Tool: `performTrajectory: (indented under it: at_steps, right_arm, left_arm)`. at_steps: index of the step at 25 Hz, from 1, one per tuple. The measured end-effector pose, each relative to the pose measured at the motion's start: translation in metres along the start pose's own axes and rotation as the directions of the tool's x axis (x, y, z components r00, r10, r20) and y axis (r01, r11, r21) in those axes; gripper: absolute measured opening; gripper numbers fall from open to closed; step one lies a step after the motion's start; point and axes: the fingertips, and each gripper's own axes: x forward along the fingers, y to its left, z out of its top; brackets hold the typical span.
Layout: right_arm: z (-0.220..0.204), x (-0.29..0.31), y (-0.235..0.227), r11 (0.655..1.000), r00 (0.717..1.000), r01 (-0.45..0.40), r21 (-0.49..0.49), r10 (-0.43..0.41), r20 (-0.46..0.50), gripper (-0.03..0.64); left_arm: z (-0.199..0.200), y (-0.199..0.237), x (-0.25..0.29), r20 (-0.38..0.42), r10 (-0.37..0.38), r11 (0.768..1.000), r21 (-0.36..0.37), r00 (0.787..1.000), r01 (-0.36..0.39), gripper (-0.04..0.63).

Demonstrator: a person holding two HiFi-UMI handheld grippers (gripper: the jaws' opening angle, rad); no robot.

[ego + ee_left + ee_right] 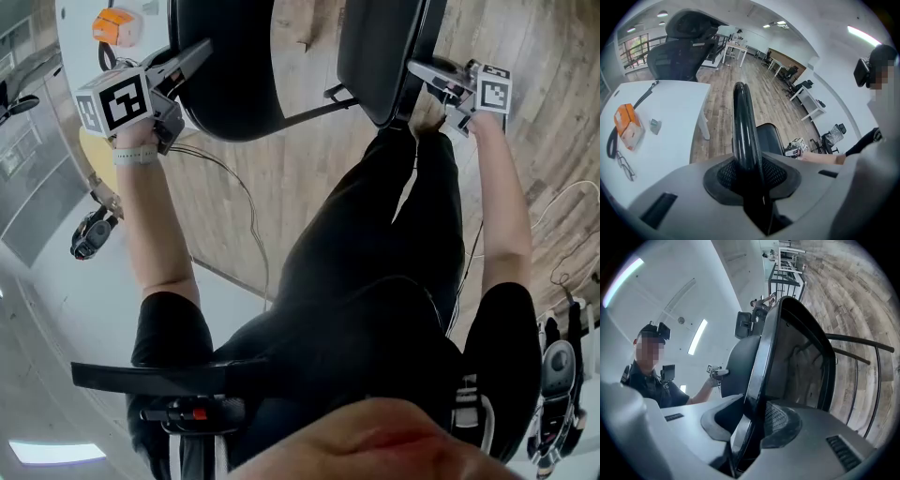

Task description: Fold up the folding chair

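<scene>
The folding chair shows as two black panels at the top of the head view. My left gripper [199, 53] is shut on the rim of the rounded panel [225, 66]. In the left gripper view that glossy black rim [743, 122] runs upright between the pads of the left gripper [749, 168], which press on it. My right gripper [419, 71] is shut on the edge of the flatter seat panel [380, 52]. In the right gripper view the seat's edge [761, 362] sits clamped in the right gripper [752, 425], its ribbed underside turned to the right.
A white table [670, 122] to the left carries an orange box [628, 126], glasses and a lanyard. Thin black chair tubes [862, 350] curve over the wooden floor [272, 178], where a cable [239, 192] lies. My own black-trousered legs [394, 234] stand just behind the chair. Office chairs [679, 51] stand beyond the table.
</scene>
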Motion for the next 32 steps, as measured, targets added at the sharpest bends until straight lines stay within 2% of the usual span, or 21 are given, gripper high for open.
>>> performTrajectory:
  at_steps: [13,19,22,24,32]
  right_arm:
    - [-0.001,0.089,0.001,0.998,0.998,-0.055,0.011,0.055,0.041,0.110]
    - [0.009,0.157,0.009,1.000,1.000,-0.003,-0.027,0.002,-0.020,0.120]
    - [0.014,0.196,0.008,1.000,0.999,0.006,-0.005,-0.006,-0.035,0.124]
    - [0.016,0.218,0.001,0.999,0.999,0.039,-0.003,-0.039,-0.038,0.124]
    - [0.018,0.274,-0.013,0.994,0.994,0.106,0.030,-0.105,-0.033,0.130]
  left_arm:
    - [-0.005,0.027,-0.009,0.057,0.071,0.997,-0.002,0.996,-0.071,0.086]
    - [0.006,0.050,-0.041,0.082,0.100,0.995,-0.005,0.992,-0.100,0.086]
    - [0.012,0.068,-0.052,0.092,0.115,0.993,-0.012,0.989,-0.115,0.086]
    - [0.012,0.080,-0.056,0.095,0.122,0.992,-0.018,0.988,-0.121,0.086]
    - [0.013,0.098,-0.063,0.100,0.151,0.988,-0.034,0.984,-0.148,0.086]
